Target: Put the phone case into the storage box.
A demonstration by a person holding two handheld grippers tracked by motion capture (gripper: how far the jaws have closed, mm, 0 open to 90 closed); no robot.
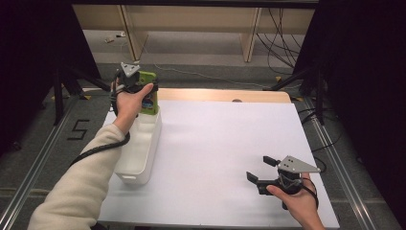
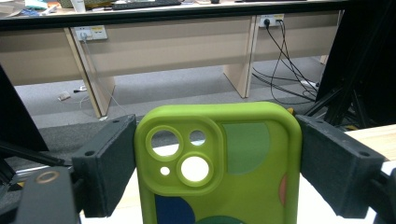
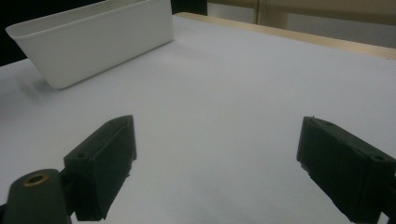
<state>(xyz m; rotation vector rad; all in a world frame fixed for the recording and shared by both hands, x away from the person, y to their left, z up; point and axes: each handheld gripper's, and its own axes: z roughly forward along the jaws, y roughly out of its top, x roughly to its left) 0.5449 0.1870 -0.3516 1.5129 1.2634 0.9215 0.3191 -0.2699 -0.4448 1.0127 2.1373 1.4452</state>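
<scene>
From above, the left hand-held gripper [image 1: 143,91] holds a green phone case [image 1: 149,93] over the far end of a white bin [image 1: 139,143] at the counter's [image 1: 225,143] left edge, while the right hand-held gripper [image 1: 261,173] rests near the front right. The left gripper view shows both jaws pressed against the case's [image 2: 219,163] sides, camera cutouts uppermost. In the right gripper view the jaws stand spread over bare white counter [image 3: 224,93], the bin [image 3: 93,42] well beyond.

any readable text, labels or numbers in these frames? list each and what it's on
"5": black marking on the grey floor left of the table, high view.
Yellow-topped sticker on the wall socket plate, left gripper view: too small and blurred to read.
Green phone case held in the left tool: coloured shapes only, no lettering seen.
White bin and right tool: no markings seen.
</scene>
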